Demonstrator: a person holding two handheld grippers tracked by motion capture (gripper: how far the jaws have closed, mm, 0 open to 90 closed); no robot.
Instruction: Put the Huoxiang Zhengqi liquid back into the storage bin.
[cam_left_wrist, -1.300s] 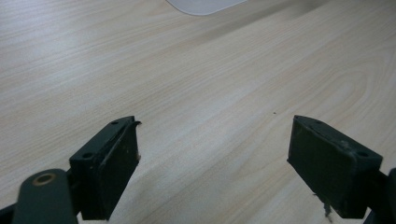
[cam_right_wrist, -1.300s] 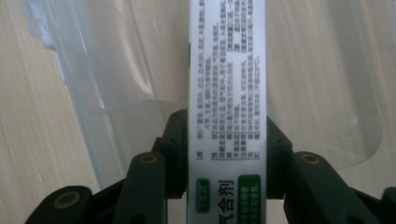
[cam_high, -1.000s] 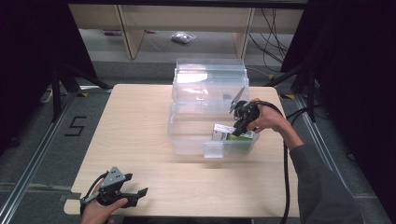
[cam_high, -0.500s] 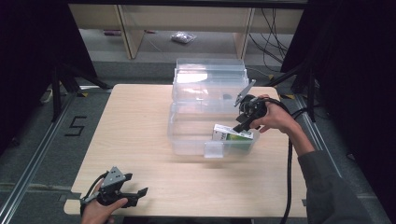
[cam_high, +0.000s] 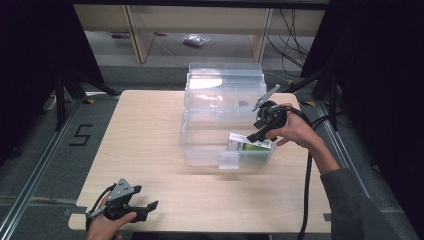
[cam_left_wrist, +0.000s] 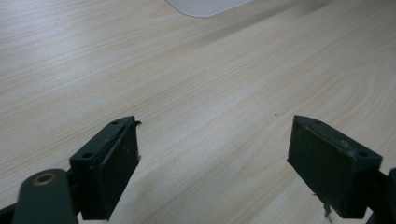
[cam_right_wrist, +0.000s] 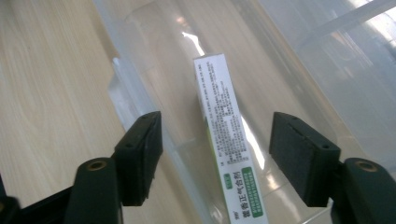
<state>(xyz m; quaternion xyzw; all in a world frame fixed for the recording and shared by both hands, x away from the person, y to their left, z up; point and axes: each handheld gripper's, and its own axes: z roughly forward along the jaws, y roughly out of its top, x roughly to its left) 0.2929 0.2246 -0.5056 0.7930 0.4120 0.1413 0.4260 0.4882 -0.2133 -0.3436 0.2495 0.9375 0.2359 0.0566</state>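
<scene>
The right gripper (cam_right_wrist: 215, 154), jaws just opened and holding nothing, was held directly above the white-and-green cardboard box (cam_right_wrist: 226, 140), lying lengthwise in the clear plastic bin (cam_high: 200, 150).

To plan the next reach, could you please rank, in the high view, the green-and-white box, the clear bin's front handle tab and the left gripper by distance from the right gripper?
From the right gripper:
1. Green-and-white box, just below it, inside the bin.
2. Front handle tab, on the bin's near wall.
3. Left gripper, at the table's near-left corner.

Box (cam_right_wrist: 229, 154) runs off the right gripper view's bottom edge, print too small to read. Clear bin (cam_high: 225, 125) walls blur the box's lower half from above. Small bag (cam_high: 196, 40) beyond the bin: contents unclear.
</scene>
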